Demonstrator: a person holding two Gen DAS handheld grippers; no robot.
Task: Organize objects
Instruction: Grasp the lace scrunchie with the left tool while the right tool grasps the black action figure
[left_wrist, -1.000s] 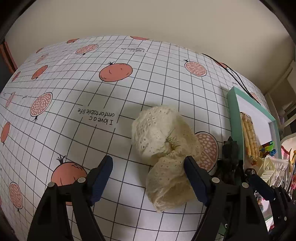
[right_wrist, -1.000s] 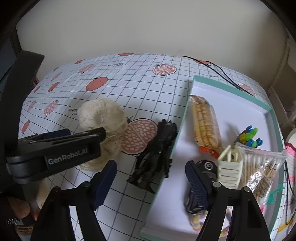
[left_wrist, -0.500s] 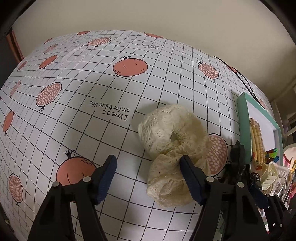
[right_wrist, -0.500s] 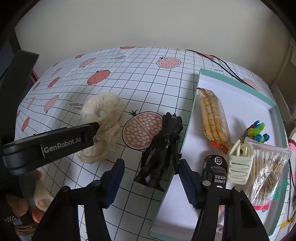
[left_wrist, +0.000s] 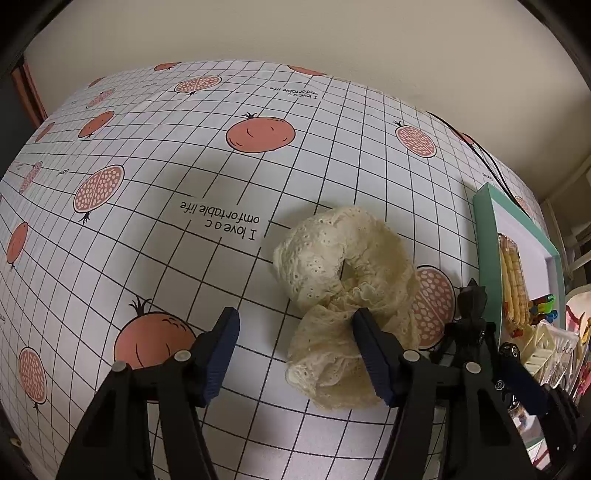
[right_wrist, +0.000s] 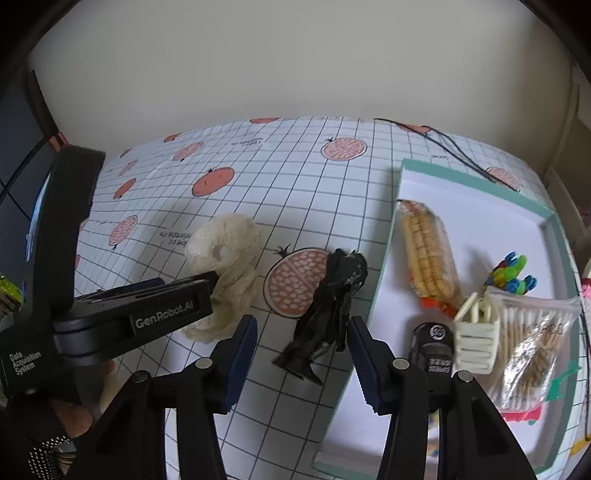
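A cream lace scrunchie (left_wrist: 343, 284) lies on the gridded tablecloth; my left gripper (left_wrist: 295, 354) is open just short of it, its right finger in front of the scrunchie's lower fold. In the right wrist view the scrunchie (right_wrist: 225, 266) sits left of a black figure toy (right_wrist: 328, 306). My right gripper (right_wrist: 301, 350) is open, with the toy's lower end between its fingertips and no contact visible. The teal-rimmed tray (right_wrist: 380, 266) stands to the right.
In the tray lie a packet of biscuits (right_wrist: 424, 254), coloured clips (right_wrist: 511, 273), a cream hair claw (right_wrist: 476, 336), a bag of cotton swabs (right_wrist: 532, 343) and a black cylinder (right_wrist: 432, 347). A black cable (right_wrist: 454, 147) runs behind the tray. A hand holds the left gripper's handle (right_wrist: 79, 410).
The right gripper has shifted left from over the tray's edge to around the black toy's base. The left gripper stayed open near the scrunchie, which did not move.
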